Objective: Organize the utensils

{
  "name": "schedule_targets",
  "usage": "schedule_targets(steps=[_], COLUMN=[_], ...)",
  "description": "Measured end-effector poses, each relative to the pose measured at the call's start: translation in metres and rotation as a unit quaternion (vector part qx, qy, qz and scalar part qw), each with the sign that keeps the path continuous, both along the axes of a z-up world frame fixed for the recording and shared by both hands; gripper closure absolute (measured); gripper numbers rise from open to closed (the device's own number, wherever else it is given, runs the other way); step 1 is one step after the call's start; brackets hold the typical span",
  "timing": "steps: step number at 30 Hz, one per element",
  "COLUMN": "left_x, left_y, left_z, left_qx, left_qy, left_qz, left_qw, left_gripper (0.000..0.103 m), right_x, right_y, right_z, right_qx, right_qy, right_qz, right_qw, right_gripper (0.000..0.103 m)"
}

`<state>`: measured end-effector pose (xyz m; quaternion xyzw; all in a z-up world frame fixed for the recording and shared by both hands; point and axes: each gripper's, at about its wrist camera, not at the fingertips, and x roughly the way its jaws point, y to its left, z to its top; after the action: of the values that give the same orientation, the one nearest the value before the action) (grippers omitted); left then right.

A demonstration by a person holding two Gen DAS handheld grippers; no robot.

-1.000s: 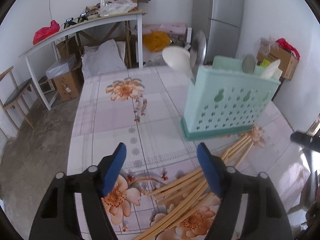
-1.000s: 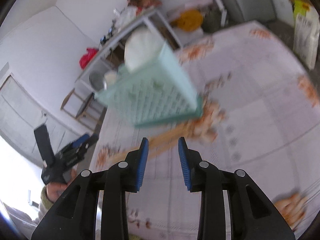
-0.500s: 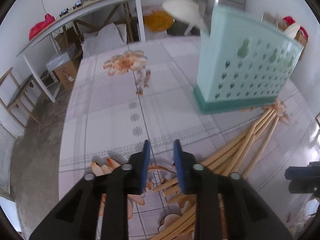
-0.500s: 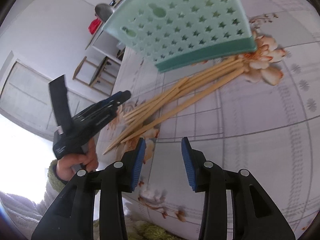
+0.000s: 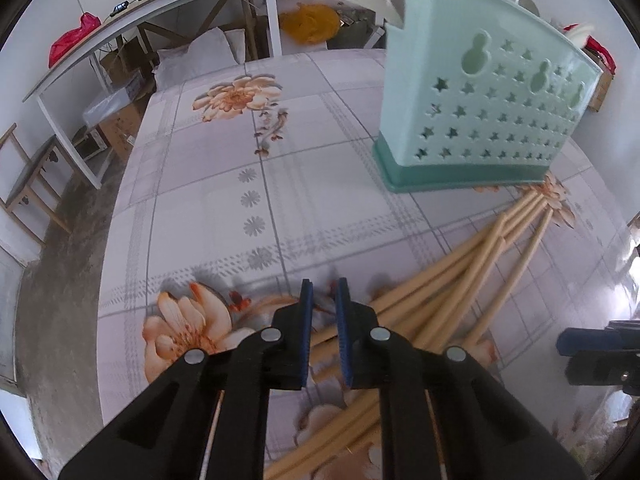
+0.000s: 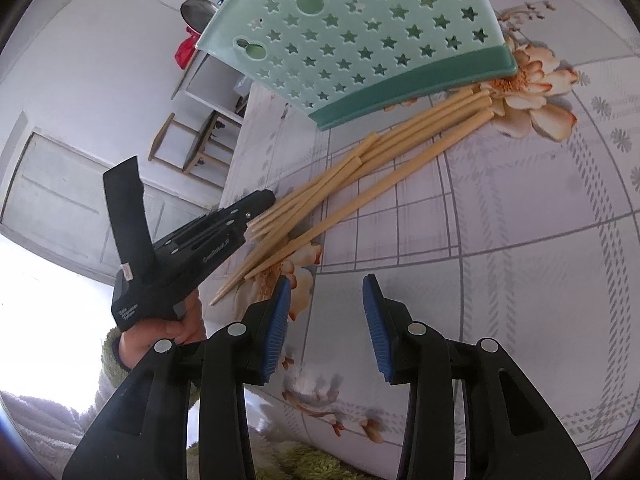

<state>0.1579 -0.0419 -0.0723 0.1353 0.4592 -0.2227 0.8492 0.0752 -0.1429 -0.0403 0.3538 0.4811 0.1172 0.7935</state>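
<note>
Closing left gripper over chopsticks, nothing pinched

Two fisheye views, each looking forward and steeply down along its own gripper's fingers, close above a floral table. Both share the chopsticks and mint utensil holder: right of frame in the left view, upper centre in the right.

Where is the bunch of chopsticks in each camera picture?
Left wrist view: the chopsticks fan across the lower right, running under the left gripper.
Right wrist view: the chopsticks lie in the middle, slanting from upper right to lower left.
Shared landmark: the green utensil holder, just beyond their thick ends.
</note>
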Motion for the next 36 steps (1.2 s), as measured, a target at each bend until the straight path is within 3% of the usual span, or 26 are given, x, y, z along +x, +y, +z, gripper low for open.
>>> schedule_targets(steps=[15, 25, 30, 36], left_x=[-0.033, -0.053, -0.065, -0.086], left_y=[0.0, -0.009, -0.014, -0.034], left_z=[0.004, 0.004, 0.003, 0.002], left_qx=[-0.04, -0.065, -0.102, -0.121], left_qy=[0.033, 0.053, 0.088, 0.103], left_qz=[0.003, -0.006, -0.016, -0.053], left_qw=[0.9986, 0.9965, 0.9907, 0.9858], left_gripper=[0.092, 0.092, 0.092, 0.092], right_x=[0.008, 0.001, -0.015, -0.036], right_y=[0.012, -0.001, -0.014, -0.035], right_z=[-0.001, -0.005, -0.003, -0.002], right_qx=[-0.001, -0.008, -0.022, -0.035], right_qy=[0.003, 0.014, 0.01, 0.012], right_qz=[-0.021, -0.088, -0.112, -0.124], right_qw=[1.0, 0.996, 0.993, 0.992], right_gripper=[0.067, 0.089, 0.09, 0.093])
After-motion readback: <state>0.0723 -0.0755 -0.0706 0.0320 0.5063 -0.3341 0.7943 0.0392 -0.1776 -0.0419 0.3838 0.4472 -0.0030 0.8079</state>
